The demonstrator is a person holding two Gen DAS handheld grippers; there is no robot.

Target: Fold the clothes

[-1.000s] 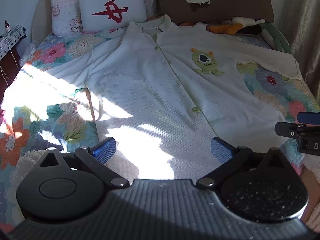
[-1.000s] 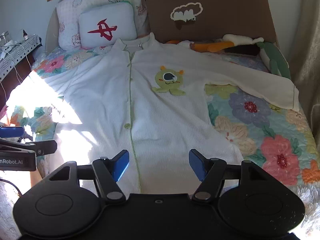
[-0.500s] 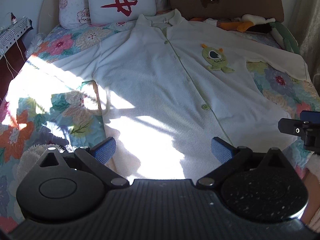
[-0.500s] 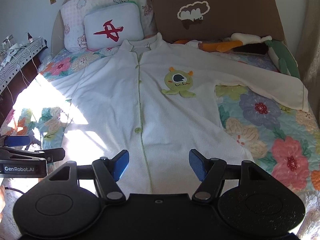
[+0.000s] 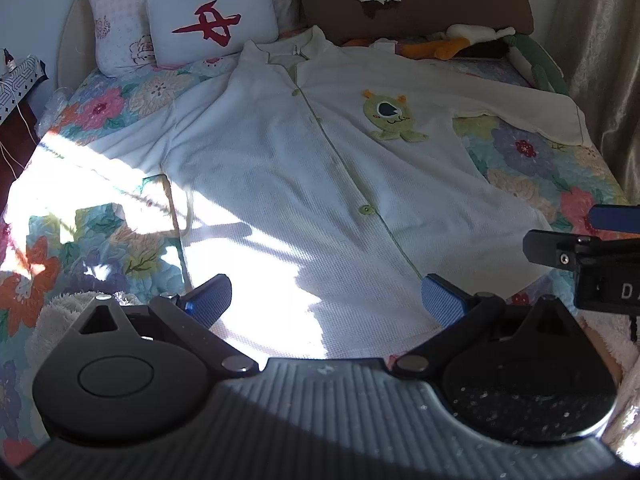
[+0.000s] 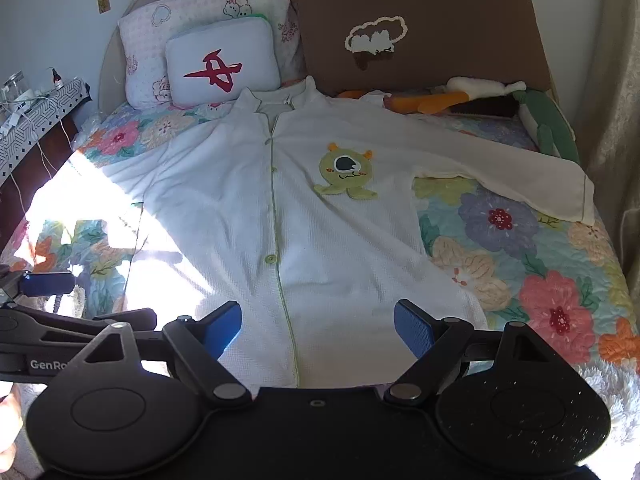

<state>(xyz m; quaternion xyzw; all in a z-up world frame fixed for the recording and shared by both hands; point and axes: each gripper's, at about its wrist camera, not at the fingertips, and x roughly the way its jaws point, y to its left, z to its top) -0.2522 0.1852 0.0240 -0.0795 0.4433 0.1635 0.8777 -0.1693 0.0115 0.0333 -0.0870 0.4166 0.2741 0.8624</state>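
Note:
A white button-up pajama top (image 5: 288,168) with a green monster patch (image 5: 390,118) lies flat and face up on the bed, sleeves spread to both sides. It also shows in the right wrist view (image 6: 248,216). My left gripper (image 5: 326,304) is open and empty just above the shirt's bottom hem. My right gripper (image 6: 318,328) is open and empty above the hem too, a little further right. Each gripper shows at the edge of the other's view.
The floral quilt (image 6: 520,264) covers the bed. Pillows (image 6: 222,64) and a brown cushion (image 6: 420,28) stand at the headboard, with plush toys (image 6: 480,100) at the back right. A nightstand (image 6: 28,116) stands left, a curtain (image 5: 600,60) right.
Both grippers have drawn back and risen a little from the shirt, so more of the headboard shows. The shirt has not moved. Both stay open.

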